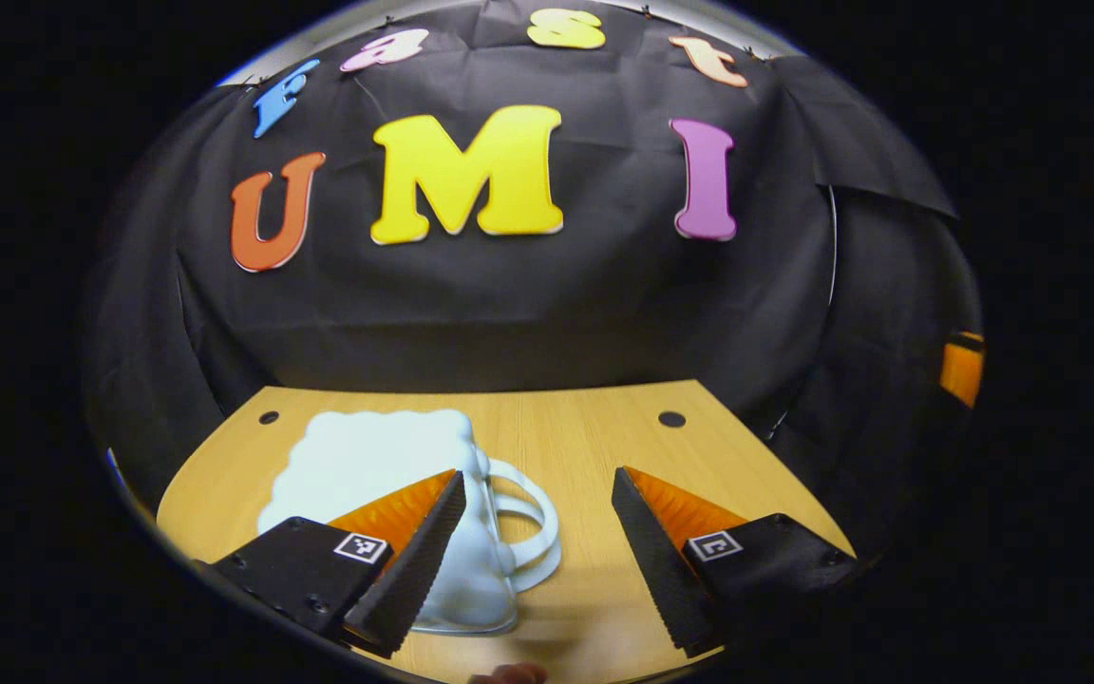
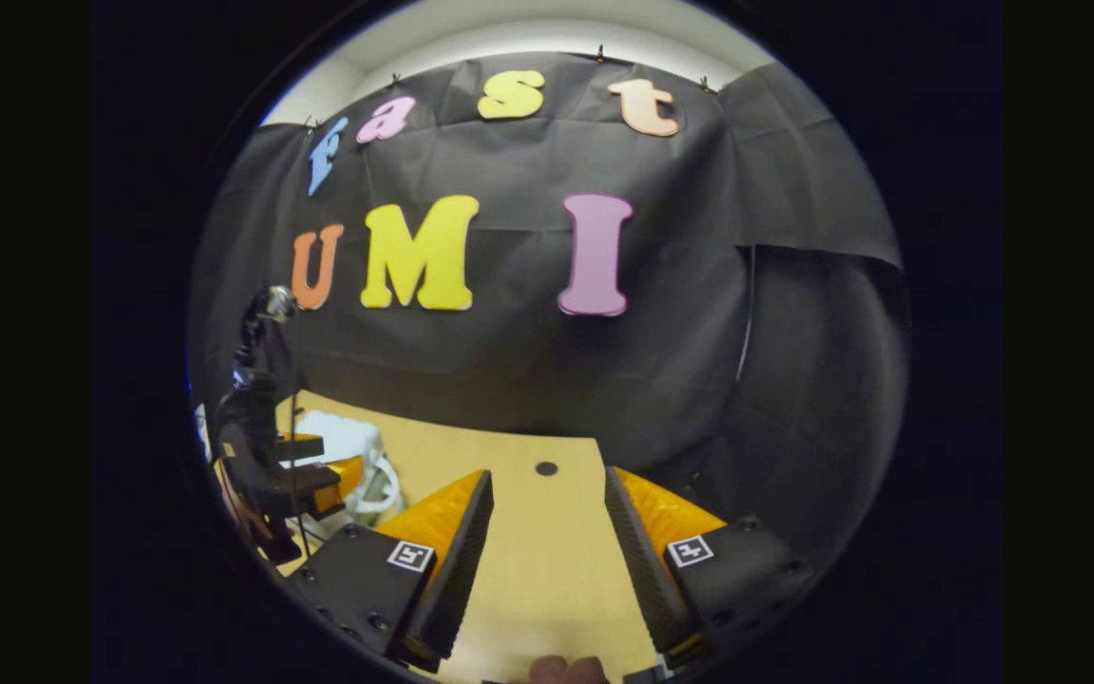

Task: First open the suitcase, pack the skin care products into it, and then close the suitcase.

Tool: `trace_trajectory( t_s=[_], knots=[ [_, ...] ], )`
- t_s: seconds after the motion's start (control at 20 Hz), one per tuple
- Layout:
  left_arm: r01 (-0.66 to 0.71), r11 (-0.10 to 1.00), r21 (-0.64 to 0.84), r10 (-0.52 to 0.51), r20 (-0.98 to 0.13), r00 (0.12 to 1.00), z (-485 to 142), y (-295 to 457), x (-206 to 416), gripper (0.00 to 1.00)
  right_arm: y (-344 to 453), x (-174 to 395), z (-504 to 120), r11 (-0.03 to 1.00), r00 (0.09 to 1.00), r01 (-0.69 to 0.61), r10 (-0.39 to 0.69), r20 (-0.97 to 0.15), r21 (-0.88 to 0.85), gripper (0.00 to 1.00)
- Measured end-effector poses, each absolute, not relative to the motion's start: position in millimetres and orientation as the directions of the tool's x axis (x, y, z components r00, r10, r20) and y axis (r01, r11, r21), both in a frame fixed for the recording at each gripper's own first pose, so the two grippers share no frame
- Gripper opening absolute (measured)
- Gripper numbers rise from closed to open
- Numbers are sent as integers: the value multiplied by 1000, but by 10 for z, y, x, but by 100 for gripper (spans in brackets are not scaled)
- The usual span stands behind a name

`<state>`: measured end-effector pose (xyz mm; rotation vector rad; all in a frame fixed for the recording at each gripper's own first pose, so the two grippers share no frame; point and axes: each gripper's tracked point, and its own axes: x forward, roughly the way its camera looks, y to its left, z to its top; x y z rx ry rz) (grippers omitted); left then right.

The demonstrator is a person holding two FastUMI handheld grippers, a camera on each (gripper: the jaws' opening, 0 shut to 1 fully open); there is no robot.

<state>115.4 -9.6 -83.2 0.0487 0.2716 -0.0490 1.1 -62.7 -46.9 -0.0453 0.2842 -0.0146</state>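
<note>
Both claws, left (image 1: 539,494) and right (image 2: 541,494), released; white suitcase (image 1: 386,475) unlabelled.

Dim booth, strong fisheye bending at the edges, soft glare on the pale wooden tabletop (image 1: 585,446), slight blur near the bottom rim

- the suitcase (image 1: 386,494) stands on the table (image 1: 594,446), toward its left half, handle to the right.
- the left gripper (image 1: 537,546) hovers just before it, one finger overlapping its front.
- the cloth wall (image 1: 509,313) rises behind the table.
</note>
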Motion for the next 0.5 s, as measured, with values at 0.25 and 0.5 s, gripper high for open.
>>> trace_trajectory(
  t_s=[0.25,0.5],
  knots=[
    [-49,997,67,54,-81,995,8,336,782,98,-101,138,-202,998,979,-53,48,-196,-22,76],
    [-72,997,34,72,20,997,314,496,657,98,173,190,67,999,994,-35,32,-102,-35,79]
  ],
)
